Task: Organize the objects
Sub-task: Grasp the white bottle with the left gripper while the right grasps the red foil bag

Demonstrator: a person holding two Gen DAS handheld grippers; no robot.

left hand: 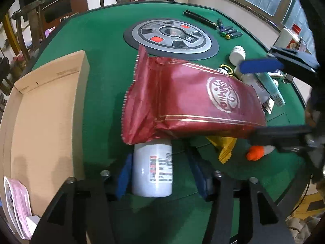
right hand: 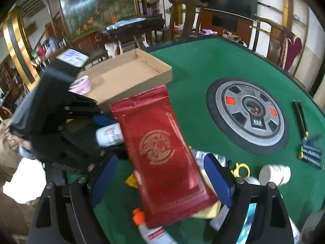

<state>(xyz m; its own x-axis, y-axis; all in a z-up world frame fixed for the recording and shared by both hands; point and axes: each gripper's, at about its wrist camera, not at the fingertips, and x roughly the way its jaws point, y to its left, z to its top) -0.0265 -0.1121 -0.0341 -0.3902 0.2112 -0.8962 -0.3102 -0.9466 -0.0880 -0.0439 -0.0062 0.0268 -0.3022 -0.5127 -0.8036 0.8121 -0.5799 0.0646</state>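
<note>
The left claw (left hand: 160, 174) points down at the green surface (left hand: 97, 40), and a white bottle (left hand: 152, 168) stands between its blue pads (left hand: 124, 179). The left pad is just beside the bottle and the right pad stands apart from it, so the claw is apart and does not clamp the bottle.

The right claw (right hand: 160, 181) is also apart. A red pouch (right hand: 162, 152) with a gold seal lies between its pads; the pads do not press it, and I cannot tell if they touch it. In the left wrist view the pouch (left hand: 182, 101) covers the top of the bottle.

A flat cardboard box (left hand: 46, 111) sits on the surface at the left, with a pink pack (left hand: 16, 203) in its near corner. Under the pouch a yellow packet (left hand: 225, 148) shows, and near it lies a tube with an orange cap (left hand: 255, 153). More white bottles (left hand: 237, 55) and some markers (left hand: 229, 31) lie to the right, beside the round panel (left hand: 172, 36) in the middle of the surface.
</note>
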